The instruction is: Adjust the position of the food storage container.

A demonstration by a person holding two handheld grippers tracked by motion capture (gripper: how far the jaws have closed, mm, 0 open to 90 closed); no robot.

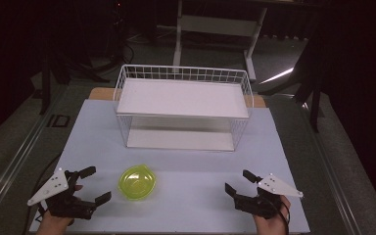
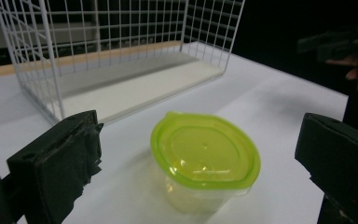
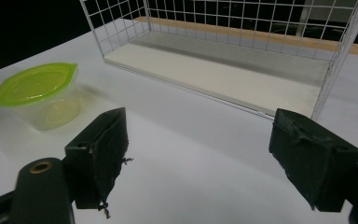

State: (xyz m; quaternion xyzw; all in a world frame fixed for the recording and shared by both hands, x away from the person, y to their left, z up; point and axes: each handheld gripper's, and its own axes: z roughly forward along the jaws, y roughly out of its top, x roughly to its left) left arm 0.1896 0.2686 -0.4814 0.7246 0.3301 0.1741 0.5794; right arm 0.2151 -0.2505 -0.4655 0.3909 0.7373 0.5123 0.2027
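A small clear tub with a lime-green lid (image 1: 137,182) stands on the white tabletop (image 1: 186,166) near the front, left of centre. My left gripper (image 1: 91,184) rests just left of it, open, jaws spread and pointing at the tub (image 2: 206,161), which sits a short way ahead of the tips, untouched. My right gripper (image 1: 238,181) stands open at the front right, nothing between its jaws; from there the tub (image 3: 39,94) lies off to the left. A white wire shelf rack (image 1: 183,105) stands at the back middle of the table.
The rack (image 2: 116,51) has a white upper shelf and a white base board (image 3: 214,77), open at the front. The table drops off at its edges into a dark floor; a desk frame (image 1: 215,29) stands behind.
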